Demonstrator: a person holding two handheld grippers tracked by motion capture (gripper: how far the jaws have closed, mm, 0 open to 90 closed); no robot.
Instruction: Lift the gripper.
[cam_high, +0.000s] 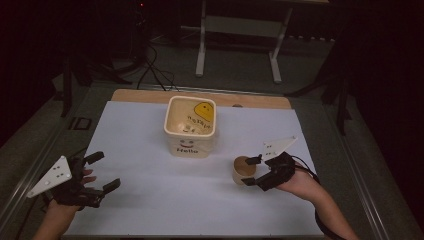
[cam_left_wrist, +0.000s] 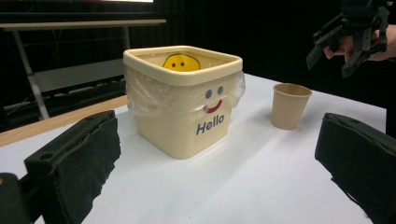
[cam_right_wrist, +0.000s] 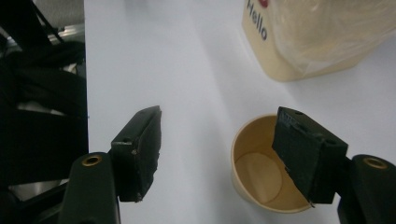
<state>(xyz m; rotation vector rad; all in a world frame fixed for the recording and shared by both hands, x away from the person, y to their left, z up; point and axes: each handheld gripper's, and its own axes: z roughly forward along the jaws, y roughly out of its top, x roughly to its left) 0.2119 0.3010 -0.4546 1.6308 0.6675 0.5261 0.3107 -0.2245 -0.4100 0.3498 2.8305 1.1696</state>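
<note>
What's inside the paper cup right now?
The paper cup looks empty: its bare bottom shows in the right gripper view. One jaw of the right gripper covers part of the rim and inner wall, so that part is hidden.

White-covered table with a tub and a cup

The table (cam_high: 150, 200) has a white sheet over its top, with a strip of bare wood showing along the far edge. A cream square tub (cam_high: 190, 126) stands upright on the white sheet near the far middle; it is lined with clear plastic and bears a smiling face and the word "Hello". A brown paper cup (cam_high: 243, 170) stands upright and empty on the sheet, nearer the person and off to the tub's right, apart from it.
</note>
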